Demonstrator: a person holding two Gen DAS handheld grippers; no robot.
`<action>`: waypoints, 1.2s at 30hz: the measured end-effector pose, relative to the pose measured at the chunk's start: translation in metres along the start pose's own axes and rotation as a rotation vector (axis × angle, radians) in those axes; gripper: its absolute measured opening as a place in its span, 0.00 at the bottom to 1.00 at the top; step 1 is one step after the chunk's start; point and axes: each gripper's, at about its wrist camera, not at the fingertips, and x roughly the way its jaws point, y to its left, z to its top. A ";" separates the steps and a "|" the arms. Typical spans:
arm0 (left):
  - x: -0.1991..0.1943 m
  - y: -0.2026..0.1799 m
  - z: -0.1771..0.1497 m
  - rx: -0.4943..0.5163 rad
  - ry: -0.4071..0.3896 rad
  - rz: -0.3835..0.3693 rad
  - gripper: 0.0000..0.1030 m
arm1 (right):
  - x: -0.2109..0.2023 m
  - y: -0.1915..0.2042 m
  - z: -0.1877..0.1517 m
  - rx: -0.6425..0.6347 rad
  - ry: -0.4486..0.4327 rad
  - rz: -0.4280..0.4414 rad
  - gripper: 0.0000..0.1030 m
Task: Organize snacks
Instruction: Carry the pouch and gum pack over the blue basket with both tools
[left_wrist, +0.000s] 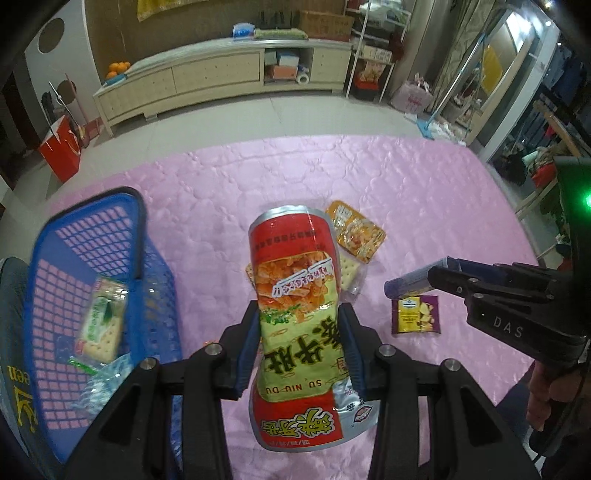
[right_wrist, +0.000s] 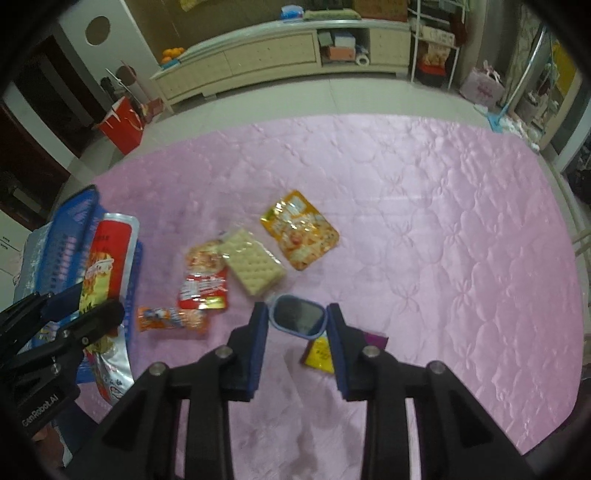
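Pink quilt | left hand-held gripper clamps chip bag — right hand-held gripper grips blue packet

I am looking at a pink quilted cover carrying the snacks. Lying on it are 1 yellow pouch, 1 clear cracker pack overlapping 1 red packet, 1 orange wrapper, and 1 purple-and-yellow sachet. A blue mesh basket is sitting at its left edge.

The left gripper clamps a tall red-and-yellow foil snack bag above the pink quilted cloth. A blue plastic mesh basket stands just left.
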 end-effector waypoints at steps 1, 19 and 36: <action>-0.006 0.002 -0.001 -0.002 -0.010 0.001 0.38 | -0.004 0.005 0.001 -0.004 -0.006 0.003 0.35; -0.118 0.100 -0.038 -0.086 -0.162 0.066 0.38 | -0.068 0.135 0.001 -0.176 -0.119 0.111 0.35; -0.131 0.190 -0.069 -0.218 -0.137 0.110 0.38 | -0.017 0.251 -0.002 -0.365 -0.026 0.137 0.35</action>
